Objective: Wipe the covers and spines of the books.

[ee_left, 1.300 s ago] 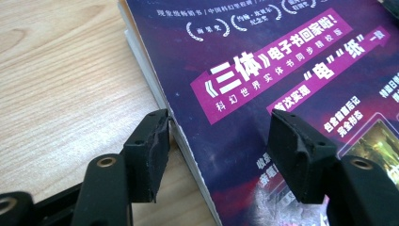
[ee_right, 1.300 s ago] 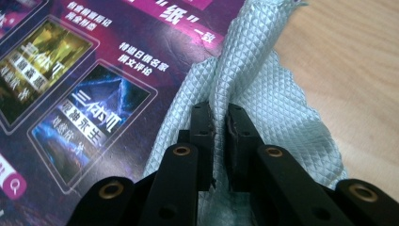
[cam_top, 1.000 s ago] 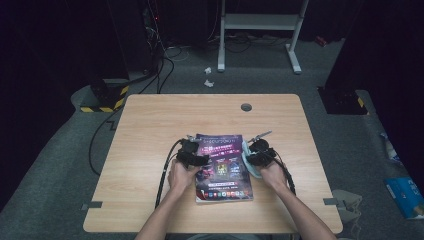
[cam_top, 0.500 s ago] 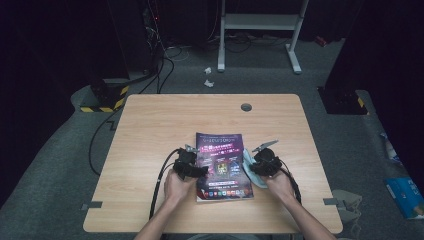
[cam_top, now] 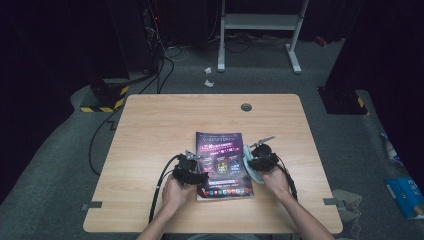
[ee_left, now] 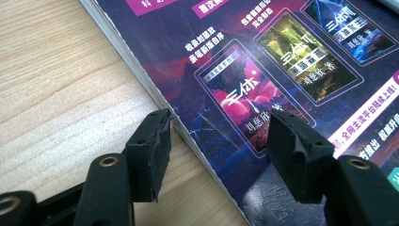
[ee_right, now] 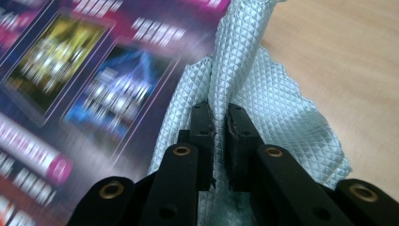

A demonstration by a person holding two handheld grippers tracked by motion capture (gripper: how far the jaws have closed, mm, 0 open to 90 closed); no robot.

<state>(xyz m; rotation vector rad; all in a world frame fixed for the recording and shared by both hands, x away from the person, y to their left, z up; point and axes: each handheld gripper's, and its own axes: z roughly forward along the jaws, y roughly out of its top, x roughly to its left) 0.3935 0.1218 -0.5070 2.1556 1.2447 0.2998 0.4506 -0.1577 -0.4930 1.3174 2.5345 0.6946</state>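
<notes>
While pinched, cloth [ee_right: 263, 89] apparently beside magazine [ee_right: 94, 75]

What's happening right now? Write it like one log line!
right gripper: shut on cloth | left gripper: open, straddling magazine edge | table

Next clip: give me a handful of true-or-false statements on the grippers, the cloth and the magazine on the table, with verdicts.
1. The right gripper is shut on the pale blue cloth. True.
2. The left gripper clamps the magazine. False: its jaws stand apart, straddling the magazine's edge without pressing on it.
3. The magazine lies closed on the wooden table. True.
4. The cloth lies at the magazine's left edge in the high view. False: it is at the right edge.
5. The cloth is spread flat. False: it is bunched up between the jaws.
</notes>
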